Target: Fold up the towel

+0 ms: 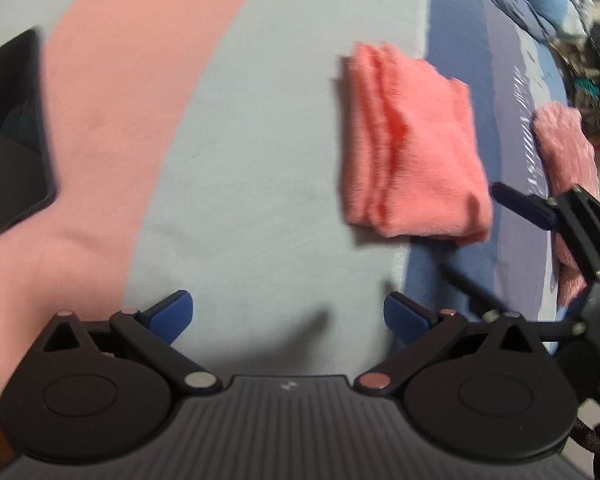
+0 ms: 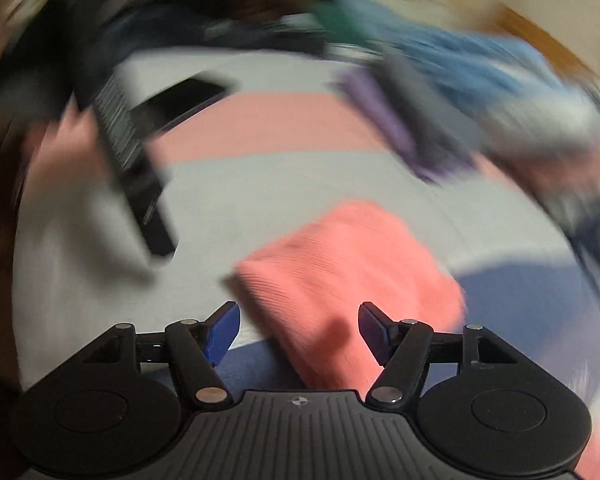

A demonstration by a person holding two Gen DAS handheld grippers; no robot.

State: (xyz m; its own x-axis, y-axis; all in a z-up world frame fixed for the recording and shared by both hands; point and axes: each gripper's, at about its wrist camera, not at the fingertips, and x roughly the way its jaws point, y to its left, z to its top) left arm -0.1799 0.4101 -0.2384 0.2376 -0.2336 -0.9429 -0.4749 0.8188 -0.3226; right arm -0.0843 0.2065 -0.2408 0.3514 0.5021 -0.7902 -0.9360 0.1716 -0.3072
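The towel (image 1: pixel 412 148) lies folded on the bed's pale sheet (image 1: pixel 260 184), at its edge beside the blue cover (image 1: pixel 496 92). The left gripper (image 1: pixel 288 316) hovers released over the sheet; the right gripper (image 2: pixel 298 334) hangs released above the towel, grasping nothing

A home bedroom: a pink-and-grey striped bedsheet (image 1: pixel 228 160) covers the surface, with heaped clothes (image 1: pixel 580 28) behind

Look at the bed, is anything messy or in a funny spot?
The folded pink towel looks tidy, but it lies half on the grey and pink blanket and half over its edge onto the blue sheet. A second fuzzy pink cloth lies unfolded near the bed's side. Both claws are open and hold nothing.
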